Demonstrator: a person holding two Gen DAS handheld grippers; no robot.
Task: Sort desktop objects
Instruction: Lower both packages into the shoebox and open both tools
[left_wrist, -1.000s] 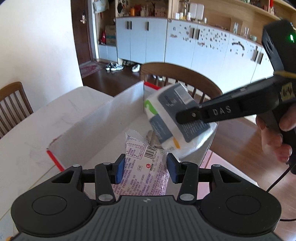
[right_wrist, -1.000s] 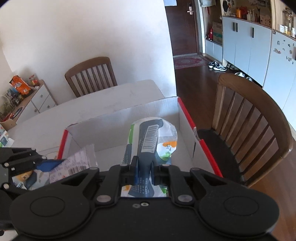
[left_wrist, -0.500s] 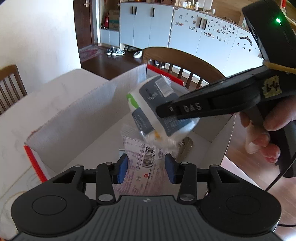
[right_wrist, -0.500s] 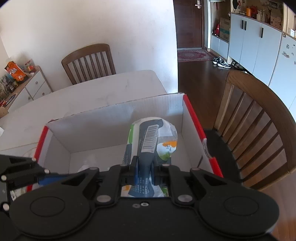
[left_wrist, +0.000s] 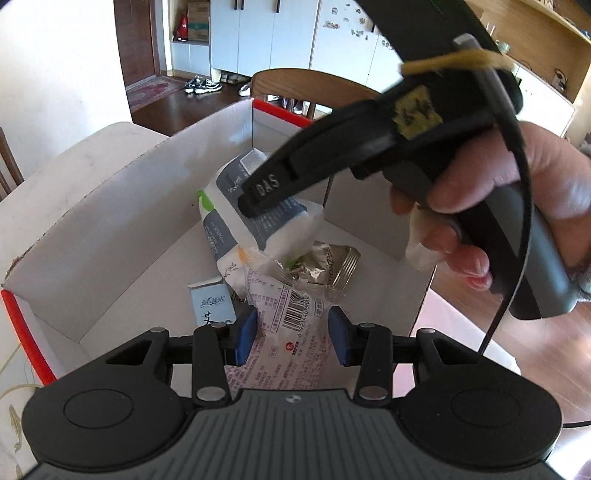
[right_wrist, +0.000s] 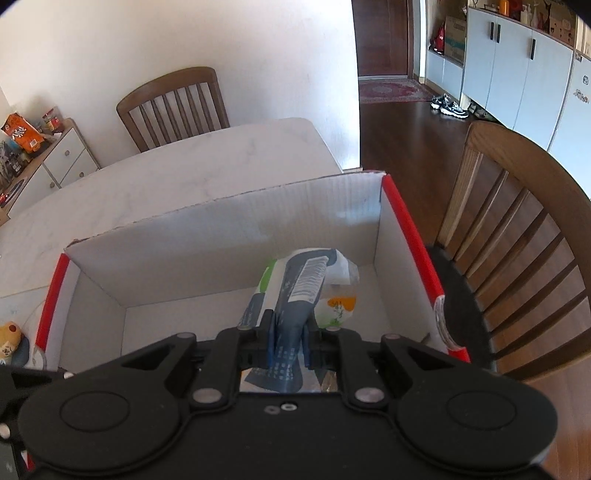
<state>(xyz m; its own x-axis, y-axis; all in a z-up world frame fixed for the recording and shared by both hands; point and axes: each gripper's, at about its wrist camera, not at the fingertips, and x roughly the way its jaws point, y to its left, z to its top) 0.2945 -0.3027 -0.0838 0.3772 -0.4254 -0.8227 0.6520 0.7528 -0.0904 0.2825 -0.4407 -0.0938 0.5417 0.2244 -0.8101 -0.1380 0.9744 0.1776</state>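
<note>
A white cardboard box (left_wrist: 110, 206) with red edges stands open on the table. My left gripper (left_wrist: 291, 332) is shut on a pink printed snack packet (left_wrist: 295, 306), held low inside the box. My right gripper (left_wrist: 266, 195), held by a hand (left_wrist: 498, 192), reaches in from the right with a white, grey and green pack (left_wrist: 229, 206) in its fingers. In the right wrist view the pack (right_wrist: 306, 280) hangs over the box floor near the right wall (right_wrist: 406, 236). The right gripper's (right_wrist: 289, 332) jaws are opening, with the pads still on the pack.
A silver foil packet (left_wrist: 332, 266) and a small light-blue carton (left_wrist: 212, 302) lie on the box floor. The box stands at the corner of a white table (right_wrist: 184, 177). One wooden chair (right_wrist: 517, 229) is just right of the box, another (right_wrist: 173, 107) at the far side.
Both grippers have come down into the box with their packets. The white, grey and green pack now sits lower, close above the items on the box floor.
</note>
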